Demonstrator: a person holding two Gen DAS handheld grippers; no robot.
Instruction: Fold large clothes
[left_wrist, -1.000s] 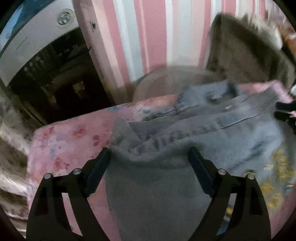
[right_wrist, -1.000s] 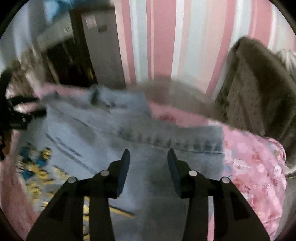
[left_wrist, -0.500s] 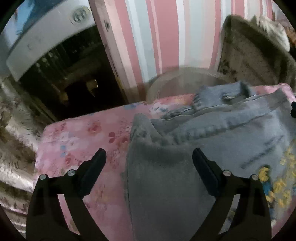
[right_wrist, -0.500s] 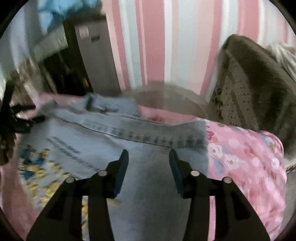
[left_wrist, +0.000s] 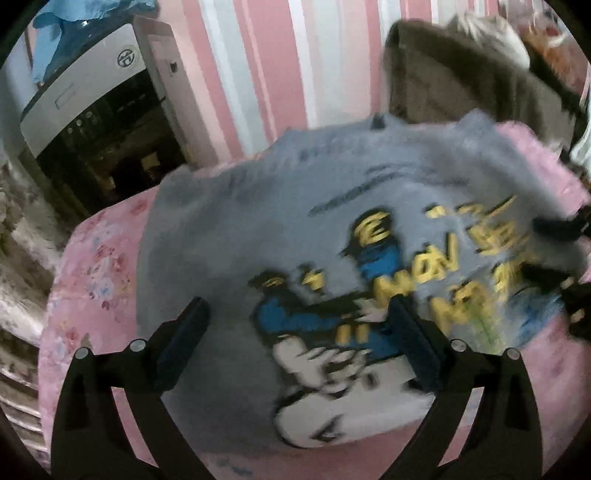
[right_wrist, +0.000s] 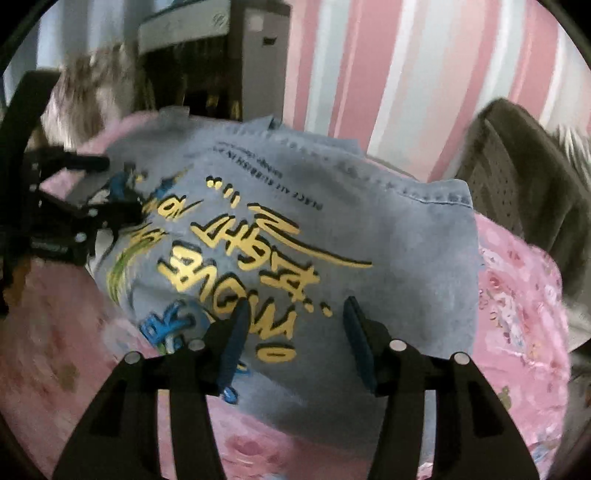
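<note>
Left wrist view: my left hand-held gripper (left_wrist: 297, 328) has just spread wide, empty, over the printed denim garment (left_wrist: 280, 221) — right hand-held gripper (right_wrist: 293, 325) half-open, gripping nothing.

A grey printed shirt (right_wrist: 388, 258) lies on the pink floral bed (right_wrist: 517, 314).

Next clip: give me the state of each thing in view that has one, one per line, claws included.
Grey printed shirt: folded, lying print-up on the pink floral cover, held by neither claw.
Left claw: open wide over the shirt, jaws have just been opening, nothing pinched between them.
Right claw: open above the shirt's near edge, pads not pressing the cloth.
Dark cabinet: open-fronted, contents too dim to tell.
</note>
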